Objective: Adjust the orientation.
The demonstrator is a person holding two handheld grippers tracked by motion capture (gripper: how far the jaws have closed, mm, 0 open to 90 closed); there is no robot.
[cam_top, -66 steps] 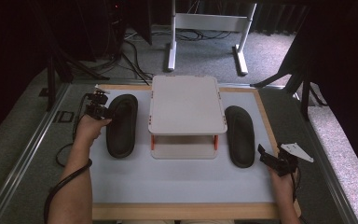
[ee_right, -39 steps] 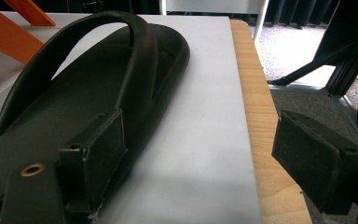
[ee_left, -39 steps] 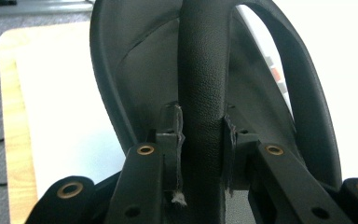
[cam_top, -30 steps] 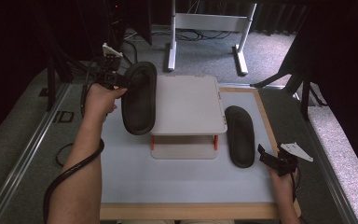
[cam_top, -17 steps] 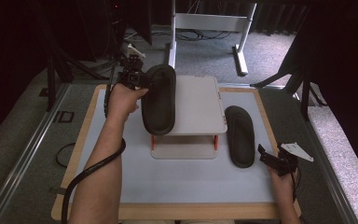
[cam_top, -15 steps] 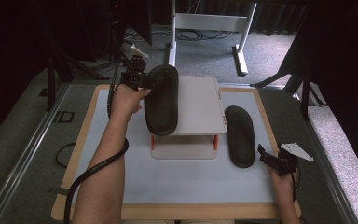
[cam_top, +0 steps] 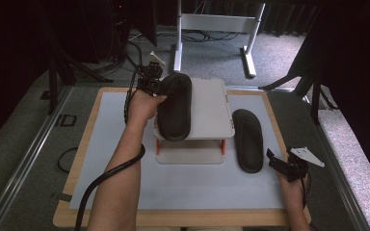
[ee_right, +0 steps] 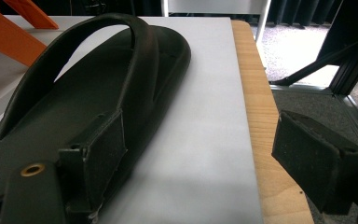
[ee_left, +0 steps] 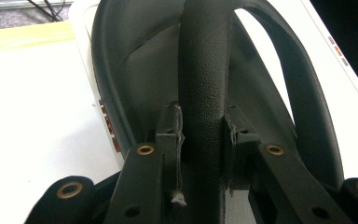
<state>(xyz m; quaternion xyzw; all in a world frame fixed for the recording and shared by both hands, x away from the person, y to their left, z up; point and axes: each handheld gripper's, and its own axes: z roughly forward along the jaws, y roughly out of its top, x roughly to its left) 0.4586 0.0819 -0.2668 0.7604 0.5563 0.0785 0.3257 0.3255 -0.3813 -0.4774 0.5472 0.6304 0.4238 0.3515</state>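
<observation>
Two black sandals are sitting apart: one sandal (cam_top: 174,107) is lying along the left edge of the white stand (cam_top: 207,110), its strap (ee_left: 204,84) pinched between the left gripper (cam_top: 150,83)'s jaws. Its mate (cam_top: 248,139) is resting on the grey mat (cam_top: 125,183) beside the stand's right edge, the right gripper (cam_top: 283,166) hovering wide-jawed near the table's right edge.

A small stand (cam_top: 207,130) sits mid-bench (cam_top: 67,219) on a mat (cam_top: 197,192). One sandal (cam_top: 175,107) lies along the left part of the stand's top, its strap clamped in the left gripper (cam_top: 150,83) at its far end. The other sandal (cam_top: 248,139) lies on the mat just right of the stand, the right gripper (cam_top: 282,166) near its close end, jaws apart.
</observation>
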